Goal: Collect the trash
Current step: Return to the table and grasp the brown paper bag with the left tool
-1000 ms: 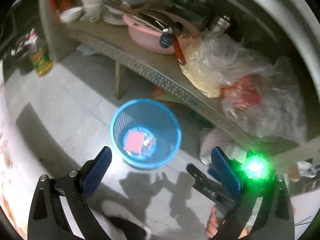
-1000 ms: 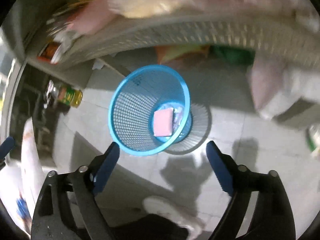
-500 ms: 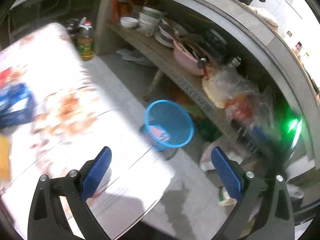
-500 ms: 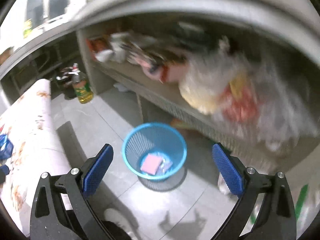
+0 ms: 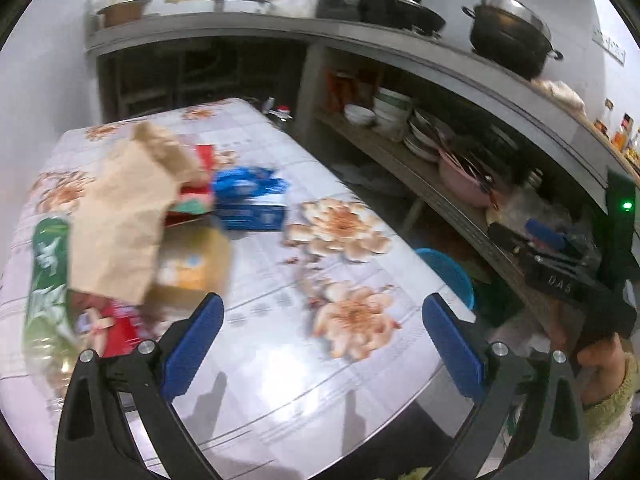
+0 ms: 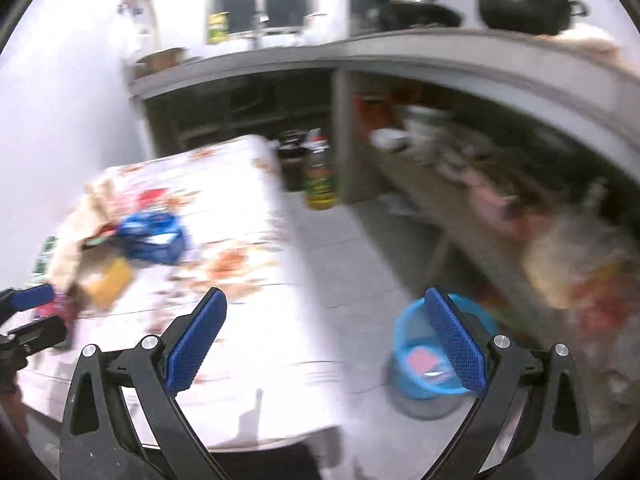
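Both grippers, left gripper (image 5: 322, 346) and right gripper (image 6: 326, 342), gape empty; the crumpled brown paper bag (image 5: 120, 216) looks light, floppy (pinch its upper edge)

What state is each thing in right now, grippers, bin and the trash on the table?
left gripper: open, empty, over the table.
right gripper: open, empty, jaws just widened.
blue bin: upright on the floor, pink item inside.
brown paper bag: crumpled on the table.
blue packet: lying on the table.
table: trash piled at its far-left side.
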A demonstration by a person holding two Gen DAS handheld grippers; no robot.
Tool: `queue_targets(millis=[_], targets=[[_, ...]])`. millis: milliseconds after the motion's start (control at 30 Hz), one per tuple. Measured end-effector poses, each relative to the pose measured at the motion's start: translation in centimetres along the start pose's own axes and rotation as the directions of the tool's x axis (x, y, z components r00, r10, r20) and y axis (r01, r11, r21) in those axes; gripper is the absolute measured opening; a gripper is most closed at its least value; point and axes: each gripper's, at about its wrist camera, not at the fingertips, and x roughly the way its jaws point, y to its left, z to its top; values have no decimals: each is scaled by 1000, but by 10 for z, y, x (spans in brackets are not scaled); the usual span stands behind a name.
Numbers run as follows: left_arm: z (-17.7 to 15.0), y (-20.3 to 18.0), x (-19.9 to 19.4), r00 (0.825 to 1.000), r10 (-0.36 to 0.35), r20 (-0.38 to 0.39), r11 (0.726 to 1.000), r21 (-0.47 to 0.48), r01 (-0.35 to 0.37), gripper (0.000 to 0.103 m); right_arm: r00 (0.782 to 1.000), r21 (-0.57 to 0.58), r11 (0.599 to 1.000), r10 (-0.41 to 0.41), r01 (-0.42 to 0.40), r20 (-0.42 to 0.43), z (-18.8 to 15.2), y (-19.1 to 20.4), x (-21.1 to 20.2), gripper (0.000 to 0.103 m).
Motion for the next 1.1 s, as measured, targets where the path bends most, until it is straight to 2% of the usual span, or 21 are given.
queue_targets(millis=[100,233,333,433,533,633,700,767,800,933,1000,1067,1100], targets=[[2,19,-8,1000,-2,7,999,-52,2,97,988,14,988,154,-154,-22,12,19,13,95],[7,50,-18,1000,-10,30,989,-146,14,97,944,21,945,328,-327,-38,39,46,38,95],[15,69,-24,999,8,48,983,-181,1,97,910,15,912,410,-410,-58,58,66,60,95],[29,88,-32,996,61,64,983,-178,-49,97,856,63,860,509,-506,-93,75,84,85,95],[50,111,-31,995,87,44,980,-186,-77,97,828,87,835,550,-543,-109,81,97,95,95],[73,136,-18,996,85,-18,971,-221,-87,97,811,99,819,573,-564,-118,84,109,100,95],[90,153,0,997,46,-63,969,-240,-60,97,804,108,814,581,-571,-123,83,112,102,95],[103,164,16,993,62,-100,968,-237,-84,97,800,117,810,586,-575,-127,80,112,104,95],[108,167,23,991,71,-112,971,-220,-94,97,798,121,808,588,-576,-129,80,112,105,95],[122,164,62,978,80,-195,994,-54,-92,97,799,131,810,586,-572,-138,79,110,109,95],[121,168,76,968,111,-224,993,-17,-118,90,804,134,817,576,-561,-150,79,109,111,95],[120,178,90,955,124,-269,991,-24,-135,77,805,136,820,572,-556,-157,78,109,114,95],[119,183,95,951,120,-285,990,-32,-134,74,808,135,823,568,-552,-158,78,109,114,95]])
